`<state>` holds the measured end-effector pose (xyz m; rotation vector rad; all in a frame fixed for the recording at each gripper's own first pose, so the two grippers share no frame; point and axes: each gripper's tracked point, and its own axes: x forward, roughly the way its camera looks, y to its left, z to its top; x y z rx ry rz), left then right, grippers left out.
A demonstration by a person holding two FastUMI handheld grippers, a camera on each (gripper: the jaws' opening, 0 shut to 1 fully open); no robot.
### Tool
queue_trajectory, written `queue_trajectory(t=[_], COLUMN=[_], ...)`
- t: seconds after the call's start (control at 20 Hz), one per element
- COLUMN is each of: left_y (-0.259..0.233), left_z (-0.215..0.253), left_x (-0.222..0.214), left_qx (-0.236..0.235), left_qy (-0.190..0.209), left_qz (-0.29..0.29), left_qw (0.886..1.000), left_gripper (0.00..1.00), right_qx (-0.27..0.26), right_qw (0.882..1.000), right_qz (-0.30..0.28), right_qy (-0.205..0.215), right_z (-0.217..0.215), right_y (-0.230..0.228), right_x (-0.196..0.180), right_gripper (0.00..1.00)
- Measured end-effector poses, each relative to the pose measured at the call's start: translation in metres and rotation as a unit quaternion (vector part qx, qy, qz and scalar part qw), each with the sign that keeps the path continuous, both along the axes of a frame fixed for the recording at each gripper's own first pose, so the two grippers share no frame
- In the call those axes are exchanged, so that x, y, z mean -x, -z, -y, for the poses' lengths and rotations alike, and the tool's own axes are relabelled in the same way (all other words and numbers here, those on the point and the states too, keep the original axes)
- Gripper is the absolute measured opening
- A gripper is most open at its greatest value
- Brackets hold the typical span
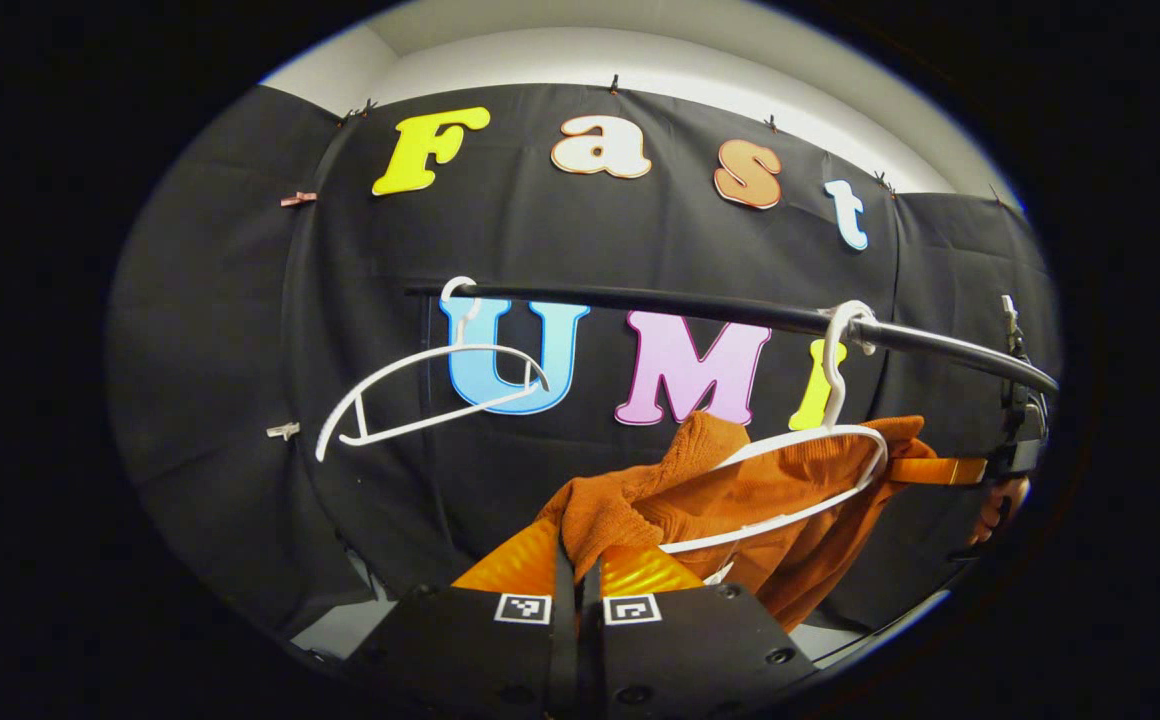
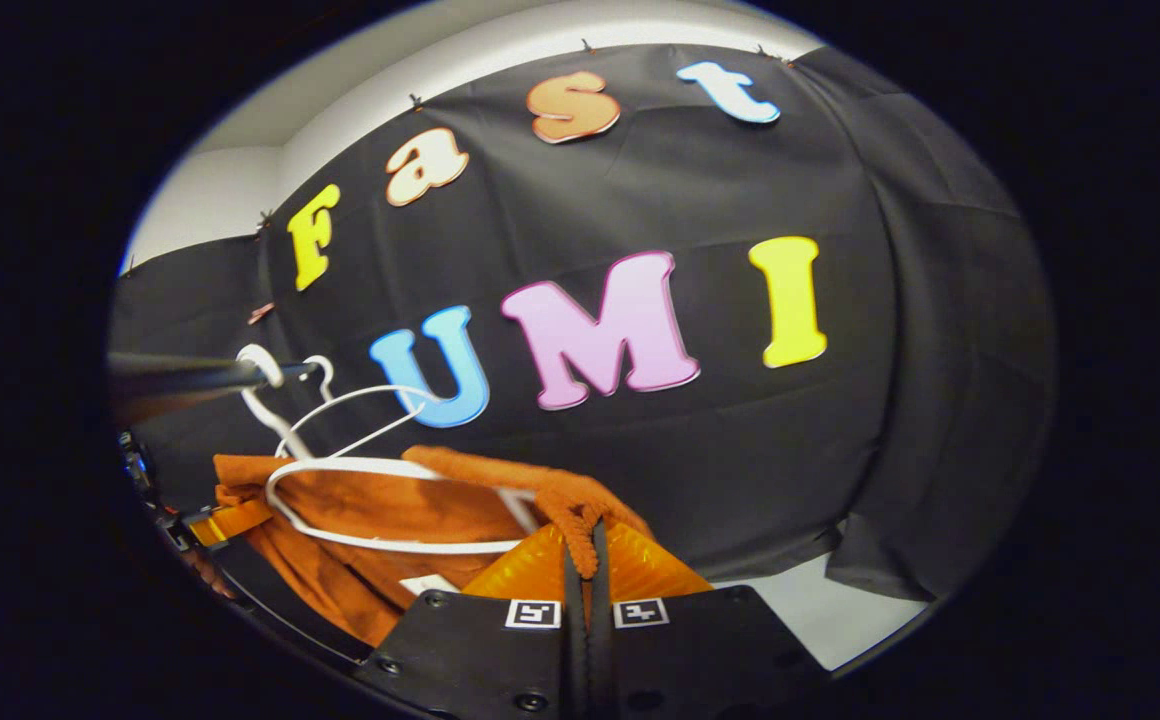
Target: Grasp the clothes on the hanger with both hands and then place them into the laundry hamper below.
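Both grippers are up at the rail (image 1: 740,312), each with its fingers drawn together on a bunch of the sweater (image 1: 700,500). In the left gripper view, the left gripper (image 1: 578,565) pinches a thick fold of knit that humps up just above its fingertips; the two fingers stand almost touching, with cloth squeezed in the narrow slit between them. In the right gripper view, the right gripper (image 2: 586,560) nips a ribbed edge of the same garment, a narrow fuzzy strip that runs down into its slit.

That sweater is a soft, rust-coloured knit, ribbed along its hem or cuff and slack everywhere else. It hangs below the rail, draped over a thin white plastic hanger (image 1: 820,470) whose curved shoulder bar and straight cross bar show pale against the wool. Its hook loops over the rail, a smooth dark round tube with a dull shine.

Further along the rail, on the far side from the sweater, a second white hanger (image 1: 420,400) hangs bare and tilted.

Past the sweater in the left gripper view, the other gripper and a bit of the hand holding it sit at the dim, curved edge, too squashed to read well. Much of the sweater's lower body drops out of sight behind the grippers' bodies, and I cannot make out its full shape.
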<state>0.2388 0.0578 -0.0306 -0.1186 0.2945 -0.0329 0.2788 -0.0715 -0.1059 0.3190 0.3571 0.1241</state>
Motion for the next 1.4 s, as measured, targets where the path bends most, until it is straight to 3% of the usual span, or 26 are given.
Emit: queue_trajectory(t=[0.1, 0.2, 0.45, 0.75, 1.0, 1.4], left_y=[0.002, 0.009, 0.060, 0.148, 0.182, 0.133], left_z=[-0.005, -0.013, -0.027, -0.031, -0.006, 0.074], left_x=[-0.002, -0.006, -0.007, 0.016, 0.042, 0.050], left_qx=[0.000, -0.003, -0.013, -0.017, -0.004, 0.027], left_qy=[-0.001, -0.008, -0.031, -0.034, -0.003, 0.077], left_qz=[-0.002, -0.006, -0.045, -0.115, -0.122, -0.060], left_qw=[1.000, 1.000, 0.998, 0.993, 0.993, 0.995], left_gripper=[0.05, 0.05, 0.05, 0.05, 0.05, 0.05], right_qx=[0.030, 0.036, 0.024, -0.007, -0.050, -0.086], right_qw=[0.999, 0.998, 0.998, 0.996, 0.995, 0.985], right_qz=[0.009, 0.005, -0.045, -0.091, -0.069, -0.030], right_qy=[0.036, 0.046, 0.038, -0.002, -0.056, -0.148], right_z=[0.021, 0.024, 0.007, -0.041, -0.094, -0.174], right_y=[0.006, 0.022, 0.089, 0.150, 0.139, 0.081], right_x=[-0.010, -0.014, -0.008, 0.044, 0.083, 0.115], right_gripper=[0.05, 0.05, 0.05, 0.04, 0.05, 0.05])
